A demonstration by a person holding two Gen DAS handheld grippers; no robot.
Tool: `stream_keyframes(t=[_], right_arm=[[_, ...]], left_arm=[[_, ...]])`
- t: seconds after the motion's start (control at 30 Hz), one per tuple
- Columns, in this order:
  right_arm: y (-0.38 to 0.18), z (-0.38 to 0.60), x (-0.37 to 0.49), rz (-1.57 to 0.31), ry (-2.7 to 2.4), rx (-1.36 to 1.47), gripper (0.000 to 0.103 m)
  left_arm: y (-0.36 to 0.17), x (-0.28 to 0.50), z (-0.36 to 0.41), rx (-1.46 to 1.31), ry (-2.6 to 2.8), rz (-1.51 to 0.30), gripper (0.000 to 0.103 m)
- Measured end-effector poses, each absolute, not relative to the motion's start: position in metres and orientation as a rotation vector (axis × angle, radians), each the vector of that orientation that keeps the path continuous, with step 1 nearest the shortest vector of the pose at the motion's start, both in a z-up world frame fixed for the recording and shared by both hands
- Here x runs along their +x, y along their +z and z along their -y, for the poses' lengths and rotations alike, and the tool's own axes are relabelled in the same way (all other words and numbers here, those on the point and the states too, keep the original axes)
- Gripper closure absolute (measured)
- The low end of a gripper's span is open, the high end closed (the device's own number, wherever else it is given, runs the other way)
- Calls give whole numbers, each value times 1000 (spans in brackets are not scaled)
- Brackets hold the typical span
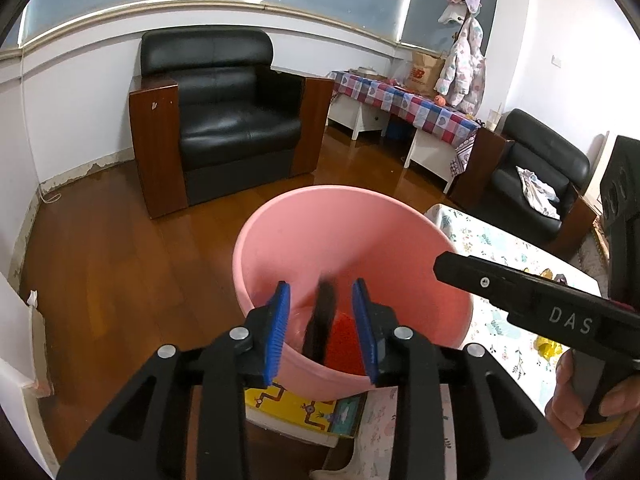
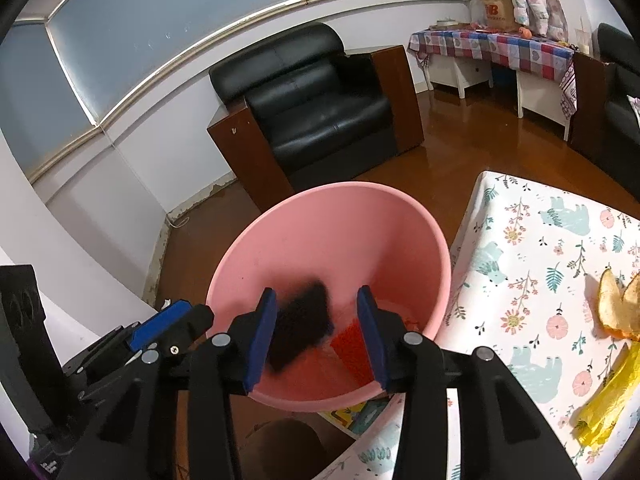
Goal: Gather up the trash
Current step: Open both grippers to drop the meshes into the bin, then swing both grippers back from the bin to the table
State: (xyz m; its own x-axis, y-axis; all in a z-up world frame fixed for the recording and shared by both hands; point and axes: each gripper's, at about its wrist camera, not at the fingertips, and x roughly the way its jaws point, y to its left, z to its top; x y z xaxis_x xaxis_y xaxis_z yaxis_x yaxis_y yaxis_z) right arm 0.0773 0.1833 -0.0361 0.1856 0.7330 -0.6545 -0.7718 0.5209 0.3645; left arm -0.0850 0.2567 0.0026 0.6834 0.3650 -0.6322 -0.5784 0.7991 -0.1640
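Landmark: the pink bin [image 1: 320, 240], which stands on the wooden floor [image 1: 100, 260] just beside the table with the flowered cloth [image 1: 500, 328].

Left wrist view, left to right: the black armchair [image 1: 224, 120] stands well beyond the bin, to its left; the left gripper [image 1: 320, 320] hangs over the near rim of the bin, its blue pads [image 1: 278, 332] spread wide and gripping nothing; between them, inside the bin, a dark blurred piece of trash [image 1: 322, 320] appears in mid-air, touching neither pad; beneath it lies a red scrap [image 1: 346, 340] on the bin's bottom; right of the bin the right gripper's black body [image 1: 540, 300] crosses above the flowered cloth, held by a hand [image 1: 580, 404]; a second black armchair [image 1: 536, 172] stands far beyond the bin, to its right.

Right wrist view, left to right: the left gripper [image 2: 160, 328] shows at the bin's left edge; the right gripper [image 2: 316, 324] hangs over the near rim [image 2: 280, 396], jaws wide and empty; the dark trash [image 2: 300, 324], blurred, sits within the bin close to the left pad, contact uncertain; the red scrap [image 2: 352, 348] lies lower right of it; right of the bin, on the flowered cloth [image 2: 540, 248], lie orange peel [image 2: 616, 304] and a yellow wrapper [image 2: 604, 400].
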Motion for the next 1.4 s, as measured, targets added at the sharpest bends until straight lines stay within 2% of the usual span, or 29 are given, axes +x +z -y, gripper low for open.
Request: stream_keyframes(t=[0.77,1.4], right_arm=[[-15,-133,85,-831,1045,32,61],[-38,-58,62,-809,906,-10,61]], left_arm=[[23,-92,-249,-357,551,-570,71],[21,-73,-216,-325,433,-602,71]])
